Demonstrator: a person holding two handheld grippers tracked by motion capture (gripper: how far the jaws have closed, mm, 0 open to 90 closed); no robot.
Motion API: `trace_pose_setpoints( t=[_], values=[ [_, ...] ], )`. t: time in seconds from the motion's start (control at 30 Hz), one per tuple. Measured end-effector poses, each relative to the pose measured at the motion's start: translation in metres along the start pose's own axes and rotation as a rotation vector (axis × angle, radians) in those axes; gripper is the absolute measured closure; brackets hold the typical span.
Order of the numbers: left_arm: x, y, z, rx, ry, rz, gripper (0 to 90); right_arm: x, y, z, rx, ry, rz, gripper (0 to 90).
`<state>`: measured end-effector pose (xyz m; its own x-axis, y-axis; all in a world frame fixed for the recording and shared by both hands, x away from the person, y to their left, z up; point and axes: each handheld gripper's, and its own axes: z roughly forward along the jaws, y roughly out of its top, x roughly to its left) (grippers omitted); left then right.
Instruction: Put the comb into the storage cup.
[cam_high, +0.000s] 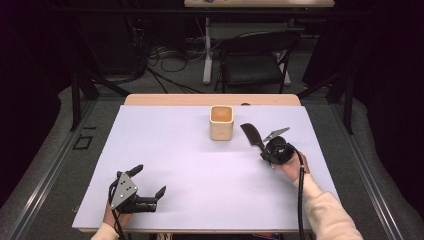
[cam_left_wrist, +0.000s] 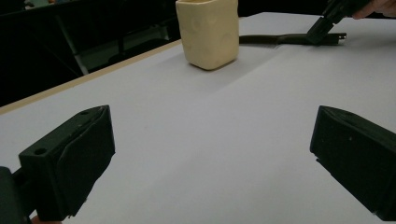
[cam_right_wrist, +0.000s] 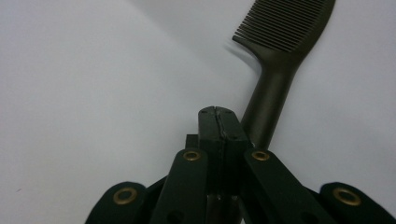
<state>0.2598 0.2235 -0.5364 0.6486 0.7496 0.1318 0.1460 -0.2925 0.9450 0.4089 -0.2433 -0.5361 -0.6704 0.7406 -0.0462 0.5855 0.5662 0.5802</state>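
White sheeting covers the table (cam_high: 200, 165), whose wooden edge shows along the far side. Beyond it, the dark room holds a folding chair (cam_high: 255, 62) and a tangle of cables on the floor, too dim to make out in detail.

On the far middle of the sheet stands a cream square cup (cam_high: 221, 122), upright, its mouth open upward. From the high view its inside looks bare as far as can be seen, though the bottom is shaded; in the left gripper view its rim is cut off by the top edge, so nothing of the inside shows there.

The left gripper (cam_high: 150, 187) rests near the front left corner of the table, its jaws spread wide with only bare sheet between them, well apart from the cup.

The right gripper (cam_high: 264, 152) sits to the right of the cup, jaws pressed together. A black comb (cam_high: 252, 136) lies on the sheet just right of the cup, its toothed head pointing away toward the far edge. In the right gripper view the handle (cam_right_wrist: 271, 107) runs down beside and behind the closed jaw tips, and its lower end is hidden by them, so I cannot tell whether the jaws pinch the handle or merely press against it.
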Motion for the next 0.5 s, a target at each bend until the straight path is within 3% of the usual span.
trace_pose_setpoints(
  t=[0.5],
  values=[
    [-0.0002, 0.0000, -0.0001, -0.001, 0.000, 0.000, 0.0, -0.0079, -0.0037, -0.0039, 0.024, -0.021, 0.026, 90.0]
  ],
)
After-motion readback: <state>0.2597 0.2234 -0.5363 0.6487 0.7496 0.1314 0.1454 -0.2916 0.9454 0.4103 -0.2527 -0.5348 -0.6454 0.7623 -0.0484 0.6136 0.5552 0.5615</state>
